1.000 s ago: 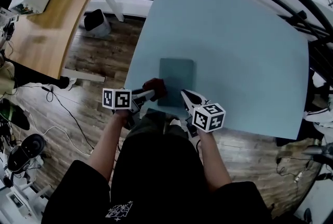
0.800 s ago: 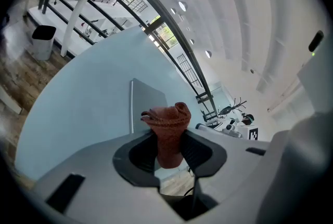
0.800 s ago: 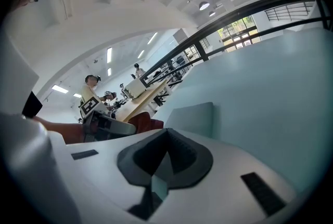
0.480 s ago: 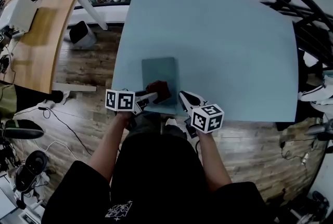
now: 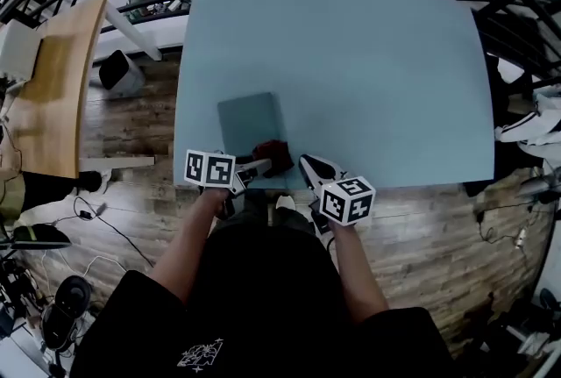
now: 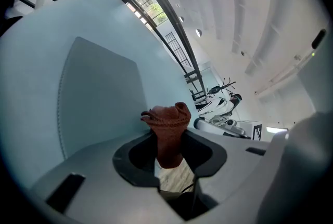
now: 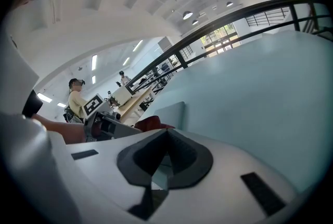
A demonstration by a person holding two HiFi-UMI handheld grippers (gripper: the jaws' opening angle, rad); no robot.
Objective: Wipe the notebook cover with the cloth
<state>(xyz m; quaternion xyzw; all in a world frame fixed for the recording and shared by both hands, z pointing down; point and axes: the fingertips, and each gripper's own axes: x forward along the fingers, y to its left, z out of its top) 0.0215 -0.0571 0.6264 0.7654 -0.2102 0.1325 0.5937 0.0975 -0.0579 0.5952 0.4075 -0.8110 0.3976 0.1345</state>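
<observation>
At the near edge of the pale blue tabletop (image 5: 368,60), the flat grey-blue notebook (image 5: 244,124) is lying closed, with one short side running along the edge closest to the person. The left gripper (image 5: 261,164) is pinching the bunched dark red cloth (image 5: 274,154) between its jaws. In the left gripper view the cloth (image 6: 167,127) is sticking out past the jaw tips in a crumpled knot, and the notebook (image 6: 99,93) is spreading out behind it. From the head view the cloth is sitting over the notebook's near right corner, though whether it is pressing on the cover is not showing clearly. The right gripper (image 5: 307,162) is being held just right of the cloth, at the table's near edge and off the notebook. Its jaws are pressing together with nothing between them, and its own view is looking across at the notebook (image 7: 169,113), the cloth (image 7: 151,123) and the left gripper (image 7: 112,127).
</observation>
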